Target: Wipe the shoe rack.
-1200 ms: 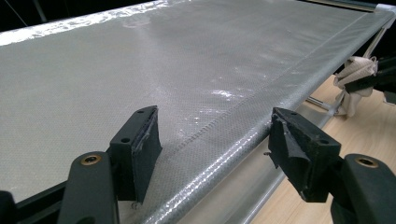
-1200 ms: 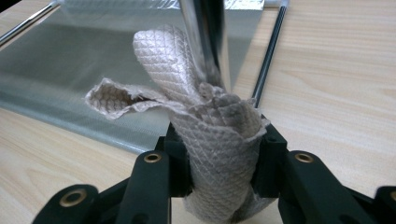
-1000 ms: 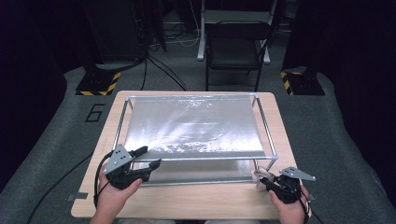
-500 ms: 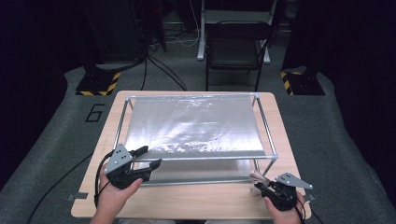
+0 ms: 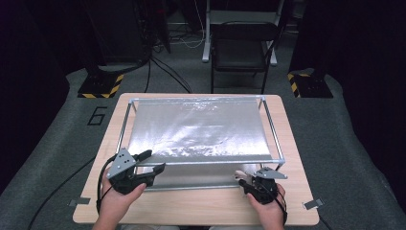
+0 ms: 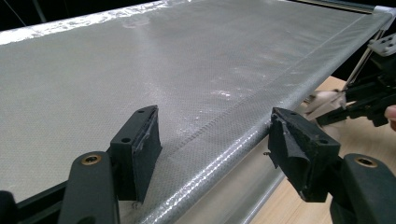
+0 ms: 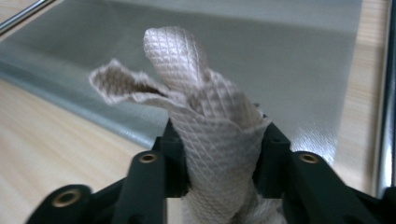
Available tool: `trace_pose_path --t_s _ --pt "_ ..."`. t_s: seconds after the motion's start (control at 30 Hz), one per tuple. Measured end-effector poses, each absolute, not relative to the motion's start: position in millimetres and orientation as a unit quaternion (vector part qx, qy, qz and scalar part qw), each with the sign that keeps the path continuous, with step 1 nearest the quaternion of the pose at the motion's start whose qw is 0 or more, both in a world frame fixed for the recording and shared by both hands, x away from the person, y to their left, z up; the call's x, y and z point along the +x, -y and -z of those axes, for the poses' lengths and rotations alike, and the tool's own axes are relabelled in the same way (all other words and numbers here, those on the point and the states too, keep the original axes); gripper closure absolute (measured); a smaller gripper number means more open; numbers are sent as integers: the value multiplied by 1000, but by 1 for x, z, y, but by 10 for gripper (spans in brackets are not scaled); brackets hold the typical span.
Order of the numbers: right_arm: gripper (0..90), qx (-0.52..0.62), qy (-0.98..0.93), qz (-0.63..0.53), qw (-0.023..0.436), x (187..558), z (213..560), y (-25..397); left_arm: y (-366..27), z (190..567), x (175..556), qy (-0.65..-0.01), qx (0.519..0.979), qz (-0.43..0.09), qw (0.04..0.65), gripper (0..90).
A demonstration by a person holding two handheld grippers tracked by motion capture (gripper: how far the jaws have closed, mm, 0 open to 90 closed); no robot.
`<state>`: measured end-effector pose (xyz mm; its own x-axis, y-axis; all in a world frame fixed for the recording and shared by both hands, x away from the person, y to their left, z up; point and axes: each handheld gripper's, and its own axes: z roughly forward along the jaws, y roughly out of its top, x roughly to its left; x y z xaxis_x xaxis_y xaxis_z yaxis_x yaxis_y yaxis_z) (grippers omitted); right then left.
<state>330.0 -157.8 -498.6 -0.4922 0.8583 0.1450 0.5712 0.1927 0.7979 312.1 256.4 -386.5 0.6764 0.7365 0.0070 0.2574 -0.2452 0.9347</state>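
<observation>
Cloth (image 7: 212, 135), white and waffle-textured, is pinched in the right tongs (image 5: 250, 181) over the bench (image 5: 201, 208), at the mesh screen's (image 5: 201, 129) near right corner. Left tongs (image 6: 215, 154) stand spread across the screen's near edge.

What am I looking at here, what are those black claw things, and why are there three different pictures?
A person sits at a wooden table holding a hand-operated two-jaw gripper in each hand; there is no robot arm. One picture comes from a fixed camera above, looking down on the table. The other two come from small cameras riding on each gripper, looking along its black jaws. On the table stands a metal frame with a shiny silvery mesh sheet stretched across it. The left gripper is open, its jaws on either side of the sheet's near edge. The right gripper is shut on a bunched white cloth near the frame's near right corner.
</observation>
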Motion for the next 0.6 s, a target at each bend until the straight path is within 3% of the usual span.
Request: trace_pose_path --t_s 0.33,0.47,0.6 --pt "383 466 -763 -402 196 333 499 145 -256 386 312 -330 754 -231 518 344" --pt "374 463 -759 -414 197 333 496 145 -256 386 312 -330 754 -231 518 344" --pt "428 472 -757 -410 189 334 498 145 -256 386 312 -331 755 -231 517 344"
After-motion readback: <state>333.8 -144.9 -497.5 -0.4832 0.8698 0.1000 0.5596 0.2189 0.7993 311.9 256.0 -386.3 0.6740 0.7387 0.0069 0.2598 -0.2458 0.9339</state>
